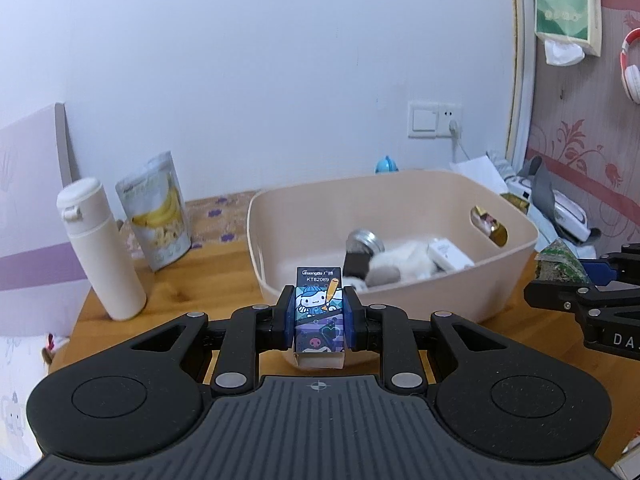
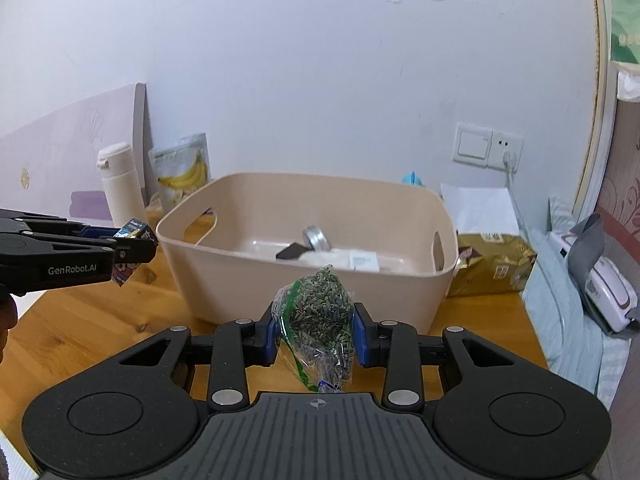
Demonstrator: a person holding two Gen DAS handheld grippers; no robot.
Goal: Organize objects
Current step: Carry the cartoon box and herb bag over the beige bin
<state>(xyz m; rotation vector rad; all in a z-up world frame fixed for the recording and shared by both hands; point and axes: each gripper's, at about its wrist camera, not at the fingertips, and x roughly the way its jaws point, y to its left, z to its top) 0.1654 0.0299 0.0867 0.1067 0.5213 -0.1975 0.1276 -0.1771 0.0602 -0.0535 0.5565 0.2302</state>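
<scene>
One bin [image 1: 400,200], two pouches [image 1: 158,208] [image 2: 492,264].

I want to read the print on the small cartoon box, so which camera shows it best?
The left wrist view: the cartoon box faces the camera between the left tool's fingers, and its "KT82089" print is legible. The right wrist view shows it only at the left edge, small, angled and partly hidden by that tool.

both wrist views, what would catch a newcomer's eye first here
Probably the beige bin in the middle of the wooden table, already holding a few things. Next, what each gripper carries short of the bin's near wall: the left gripper has its jaws shut on a small cartoon-printed box, and the right gripper clamps a clear bag of dried herbs.
</scene>
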